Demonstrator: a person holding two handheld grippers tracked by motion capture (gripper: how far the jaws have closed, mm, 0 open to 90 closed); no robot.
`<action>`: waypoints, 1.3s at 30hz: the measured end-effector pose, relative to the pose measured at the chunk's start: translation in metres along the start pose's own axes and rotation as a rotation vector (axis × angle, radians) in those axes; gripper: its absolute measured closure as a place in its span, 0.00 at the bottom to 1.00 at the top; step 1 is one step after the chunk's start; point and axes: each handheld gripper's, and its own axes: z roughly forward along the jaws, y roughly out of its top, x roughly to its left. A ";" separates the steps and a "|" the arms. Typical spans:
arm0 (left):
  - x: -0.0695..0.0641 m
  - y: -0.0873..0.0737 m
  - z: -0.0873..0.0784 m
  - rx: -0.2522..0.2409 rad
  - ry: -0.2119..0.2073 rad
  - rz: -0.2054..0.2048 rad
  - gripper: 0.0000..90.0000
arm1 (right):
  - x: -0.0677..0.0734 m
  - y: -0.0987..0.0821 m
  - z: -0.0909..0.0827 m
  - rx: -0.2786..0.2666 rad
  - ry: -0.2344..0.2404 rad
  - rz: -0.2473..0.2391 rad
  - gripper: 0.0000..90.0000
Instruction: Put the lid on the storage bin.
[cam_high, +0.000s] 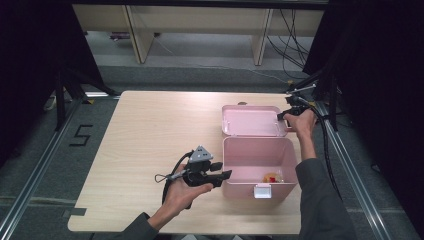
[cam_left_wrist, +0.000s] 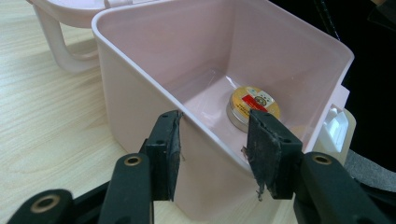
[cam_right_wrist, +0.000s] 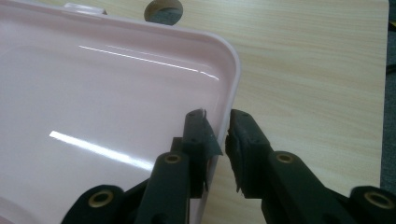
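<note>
You face a light wooden table (cam_high: 150, 135) standing on grey carpet (cam_high: 200, 75). Black curtains (cam_high: 30, 60) hang on both sides of you. Beyond the far edge you see pale wooden furniture legs (cam_high: 137, 35), with black cables (cam_high: 292, 40) trailing down at the right. A black "5" (cam_high: 81, 135) marks the floor at your left.

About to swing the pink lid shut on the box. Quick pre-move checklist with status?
1. Left gripper astride the box corner wall, steadying it: ok.
2. Right gripper around the lid rim: ok; pads pressing: cannot tell.
3. Tin flat on the box floor, below the rim: ok.
4. One left jaw is inside the box, in the lid's path: not ok.
5. Latch hangs free on the front: ok.
6. Table beside the lid free: ok.
</note>
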 end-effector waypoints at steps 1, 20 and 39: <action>0.000 0.000 0.000 0.000 0.000 0.000 0.60 | 0.000 0.000 0.000 0.000 0.000 0.000 0.86; 0.000 0.000 0.000 -0.002 0.006 0.002 0.60 | 0.007 0.013 0.000 0.085 -0.055 0.017 0.91; 0.000 0.000 0.000 -0.001 0.010 0.005 0.60 | 0.010 0.022 -0.002 0.137 -0.067 0.066 0.93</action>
